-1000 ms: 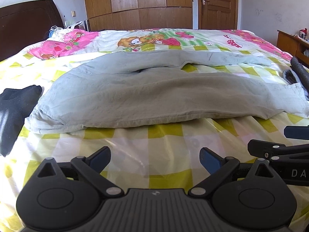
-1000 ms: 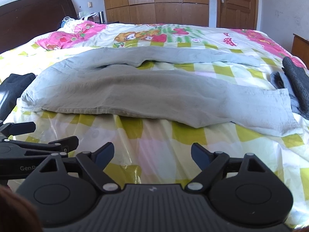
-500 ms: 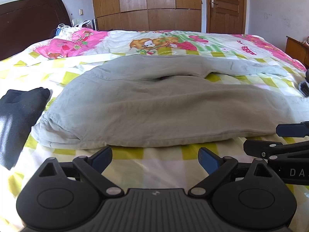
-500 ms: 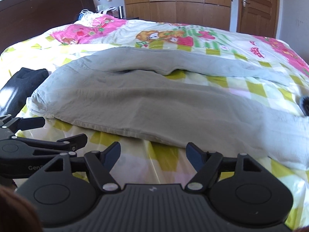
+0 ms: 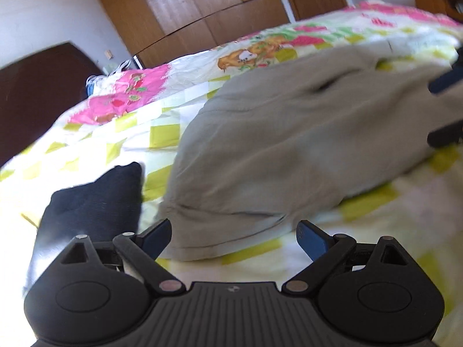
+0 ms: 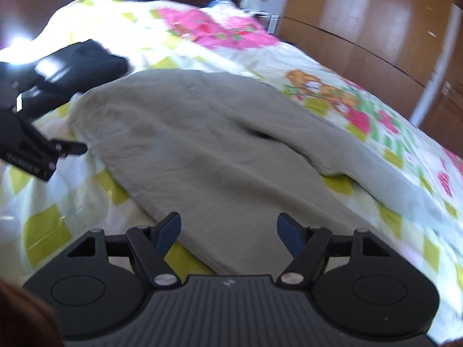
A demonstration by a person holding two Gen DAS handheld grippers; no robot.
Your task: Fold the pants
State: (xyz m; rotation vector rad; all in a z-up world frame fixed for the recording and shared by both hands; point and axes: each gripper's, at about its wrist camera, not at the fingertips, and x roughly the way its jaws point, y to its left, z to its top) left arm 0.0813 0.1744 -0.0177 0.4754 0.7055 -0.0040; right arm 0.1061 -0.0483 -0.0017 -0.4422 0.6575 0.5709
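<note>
Grey pants (image 5: 283,144) lie spread across the bed, waistband end toward the left, legs running right. My left gripper (image 5: 234,238) is open just in front of the waistband corner (image 5: 185,248), with nothing pressed between its blue pads. My right gripper (image 6: 228,230) hovers over the near edge of the pants (image 6: 202,150); its jaws are closing, the cloth lies below and between them, and the pads do not press on it. The left gripper's fingers (image 6: 62,148) show at the left of the right wrist view. The right gripper's fingers (image 5: 445,136) show at the right edge of the left wrist view.
The bed carries a yellow-check and pink cartoon sheet (image 5: 202,92). A folded dark garment (image 5: 95,199) lies left of the pants, also seen as the dark garment (image 6: 84,57). A dark headboard (image 5: 34,95), wooden wardrobe (image 5: 202,11) and door stand behind.
Both grippers slid left along the bed toward the waistband end and rolled, tilting both views. The dark garment now lies close to the left gripper. The right jaws narrowed a little.
</note>
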